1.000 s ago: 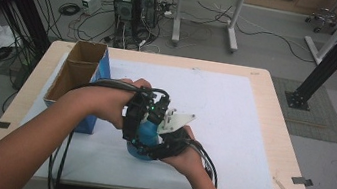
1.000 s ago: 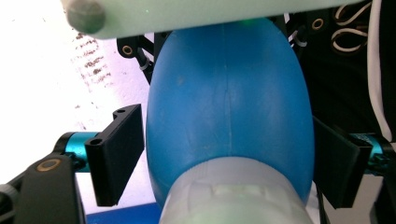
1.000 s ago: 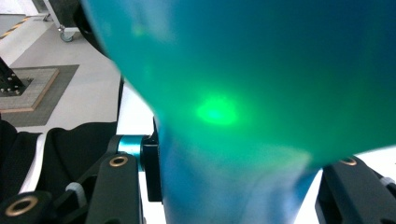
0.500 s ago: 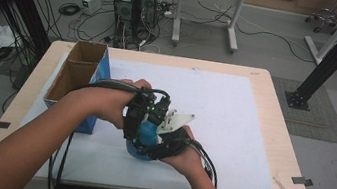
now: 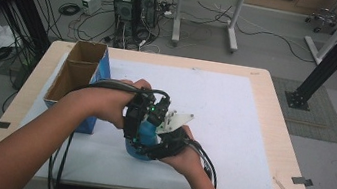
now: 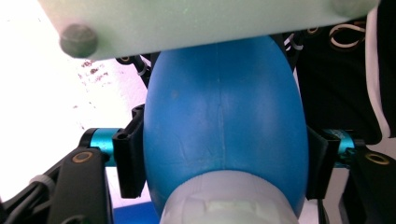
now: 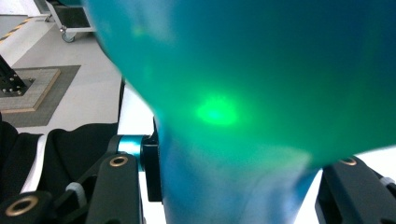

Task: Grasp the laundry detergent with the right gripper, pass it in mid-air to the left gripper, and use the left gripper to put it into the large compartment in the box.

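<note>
A blue rubber bulb (image 5: 142,138) with a pale grey neck is held just above the white sheet, near the table's front edge, between both hands. My left gripper (image 5: 138,120) comes at it from the left. In the left gripper view its jaws have just been closing on the bulb (image 6: 224,121), and the left gripper's (image 6: 224,161) pads press into both sides. My right gripper (image 5: 165,143), with the grey plate on top, grips it from the right. In the right gripper view, my right gripper (image 7: 238,184) is shut on the narrower lower part of the bulb (image 7: 243,70).
An open cardboard box (image 5: 78,73) with a blue side stands at the table's left, close to my left forearm. A white sheet (image 5: 225,108) covers most of the wooden table (image 5: 278,141). Computers and cables lie on the floor beyond the far edge.
Both hands and the bulb keep their place. From above, the narrowing of the left jaws is too small to make out.
</note>
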Motion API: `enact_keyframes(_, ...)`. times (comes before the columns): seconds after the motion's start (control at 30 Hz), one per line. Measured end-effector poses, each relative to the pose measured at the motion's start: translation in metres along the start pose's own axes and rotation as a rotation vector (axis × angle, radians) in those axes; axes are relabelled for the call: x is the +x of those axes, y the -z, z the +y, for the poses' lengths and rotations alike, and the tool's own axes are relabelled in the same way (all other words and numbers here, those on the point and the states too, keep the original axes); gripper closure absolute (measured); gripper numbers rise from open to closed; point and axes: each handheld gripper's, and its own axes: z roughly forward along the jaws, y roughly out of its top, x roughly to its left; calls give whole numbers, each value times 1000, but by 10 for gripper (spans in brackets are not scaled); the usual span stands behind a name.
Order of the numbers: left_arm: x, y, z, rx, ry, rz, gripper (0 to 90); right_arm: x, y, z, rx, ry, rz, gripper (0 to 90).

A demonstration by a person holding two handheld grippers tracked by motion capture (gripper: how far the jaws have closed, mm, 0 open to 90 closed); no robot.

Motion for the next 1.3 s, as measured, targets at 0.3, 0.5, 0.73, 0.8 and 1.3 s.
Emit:
enact_keyframes(0.3,0,-1,1,13,-7,-1,356,0,0,0,-1,-3,-1,461)
enact_keyframes(0.5,1,-1,0,15,-6,-4,374,0,-1,0,4,15,-8,462)
enact_keyframes(0.73,2,-3,-1,8,0,-16,380,-1,-2,0,13,14,-6,462)
enact_keyframes(0.8,1,-3,-1,14,2,-19,382,1,-2,0,11,-2,5,462)
enact_keyframes(1.3,-1,4,0,7,29,-18,387,1,0,4,3,16,27,433)
